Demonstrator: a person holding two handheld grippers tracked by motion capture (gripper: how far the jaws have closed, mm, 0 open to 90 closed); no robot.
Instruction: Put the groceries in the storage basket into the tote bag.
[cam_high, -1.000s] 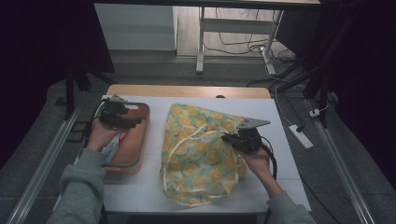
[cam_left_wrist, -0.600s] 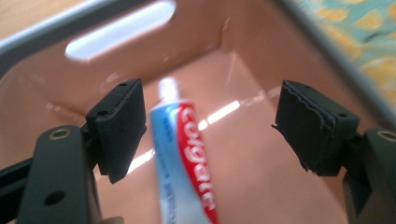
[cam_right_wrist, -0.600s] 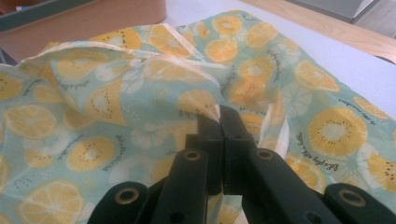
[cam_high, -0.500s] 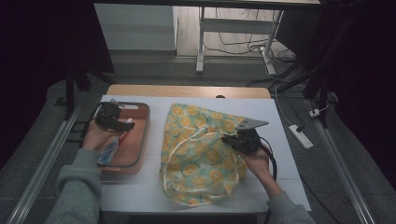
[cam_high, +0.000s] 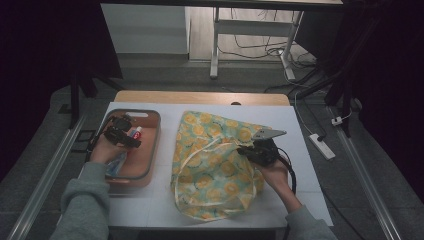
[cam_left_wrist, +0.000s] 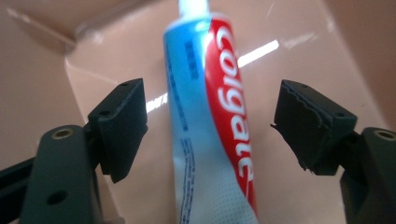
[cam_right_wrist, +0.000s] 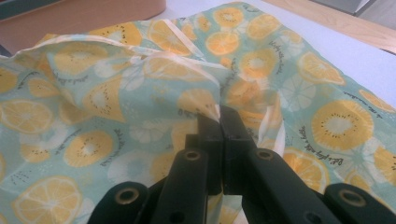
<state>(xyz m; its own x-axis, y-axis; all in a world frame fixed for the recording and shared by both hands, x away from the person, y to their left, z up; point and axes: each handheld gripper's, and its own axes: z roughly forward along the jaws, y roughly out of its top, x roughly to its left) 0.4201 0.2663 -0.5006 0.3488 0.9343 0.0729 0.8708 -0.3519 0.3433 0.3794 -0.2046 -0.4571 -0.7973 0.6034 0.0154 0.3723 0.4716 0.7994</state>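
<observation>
- Right gripper (cam_right_wrist: 219, 122): jaws pressed together, pinching a fold of the fruit-print fabric bag (cam_high: 215, 160) on the table's white cover.
- Left gripper (cam_left_wrist: 210, 126): jaws spread astride the Colgate toothpaste tube (cam_left_wrist: 210, 116), lying in the pink tray (cam_high: 150, 150).
- Advisable: centre the jaws on the tube's mid-body, then close.

We lose the toothpaste tube (cam_left_wrist: 210, 126) at both ends — cap and tail run past the left gripper view's edges; its small blue print blurs, unreadable.
</observation>
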